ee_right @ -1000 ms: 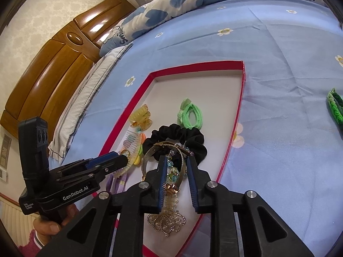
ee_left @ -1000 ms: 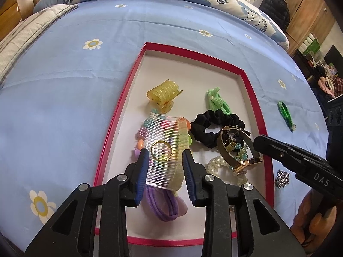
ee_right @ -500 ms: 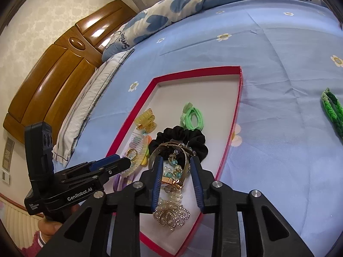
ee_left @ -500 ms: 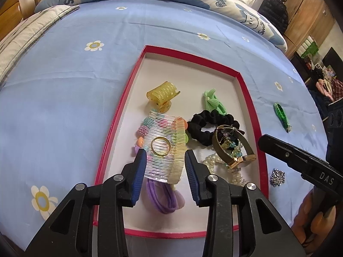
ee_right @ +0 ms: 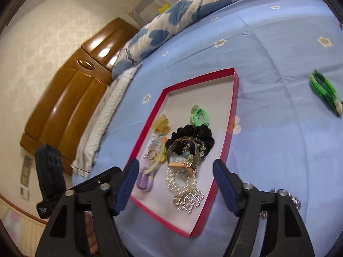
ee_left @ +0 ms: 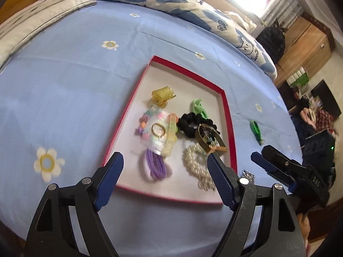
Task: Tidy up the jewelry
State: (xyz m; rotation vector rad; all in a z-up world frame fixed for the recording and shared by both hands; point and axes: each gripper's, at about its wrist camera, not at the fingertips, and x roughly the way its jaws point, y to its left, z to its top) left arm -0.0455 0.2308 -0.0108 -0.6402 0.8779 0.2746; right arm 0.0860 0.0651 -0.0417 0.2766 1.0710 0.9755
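Left wrist view: left tool [ee_left: 165, 177] just opened, empty | right tool [ee_right: 174, 184] just opened, empty | comb [ee_left: 159, 131] in red tray [ee_left: 232, 137], long axis pointing away from camera

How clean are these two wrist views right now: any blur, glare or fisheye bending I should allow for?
Left wrist view: the clear comb and purple hair tie are smeared by motion blur, the window at top right is blown out, and the bed bulges from fisheye distortion. Right wrist view: sharper in the red tray, glare on the wooden headboard, blur toward the right edge.
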